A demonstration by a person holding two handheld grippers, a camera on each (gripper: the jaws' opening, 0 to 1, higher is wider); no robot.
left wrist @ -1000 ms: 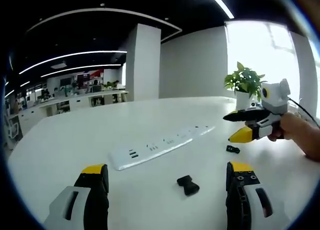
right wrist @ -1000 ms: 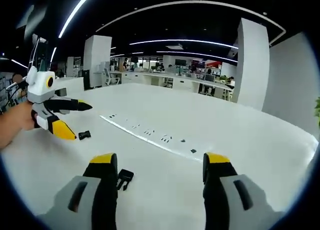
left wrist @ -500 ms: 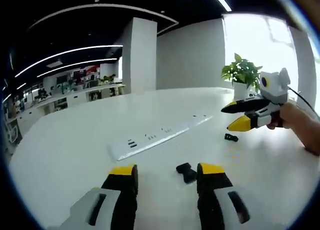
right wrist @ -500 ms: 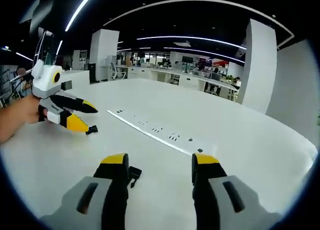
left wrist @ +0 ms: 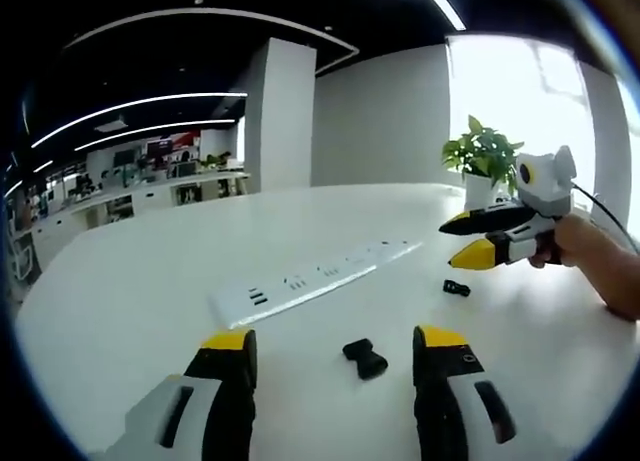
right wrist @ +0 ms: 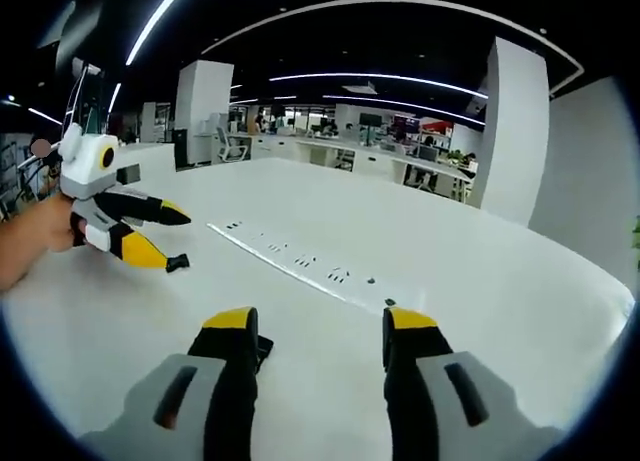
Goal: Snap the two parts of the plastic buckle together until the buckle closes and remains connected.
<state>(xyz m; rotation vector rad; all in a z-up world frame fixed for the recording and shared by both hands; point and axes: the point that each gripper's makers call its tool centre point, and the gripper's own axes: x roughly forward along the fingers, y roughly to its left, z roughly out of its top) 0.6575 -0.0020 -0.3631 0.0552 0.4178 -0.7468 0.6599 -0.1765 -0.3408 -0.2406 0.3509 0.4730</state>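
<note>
I hold my left hand-held gripper [left wrist: 335, 346] part-open and empty, jaws flanking one buckle part [left wrist: 364, 358] on the surface [left wrist: 130, 281], while my right hand-held gripper [right wrist: 313, 326], likewise gaping and empty, nears the other part [left wrist: 457, 288].

Left gripper [left wrist: 335, 343] jaws parted above white surface [left wrist: 130, 291], black buckle part [left wrist: 364, 358] between them, power strip [left wrist: 312, 281] beyond, right gripper [left wrist: 462, 241] near second buckle part [left wrist: 456, 287].
</note>
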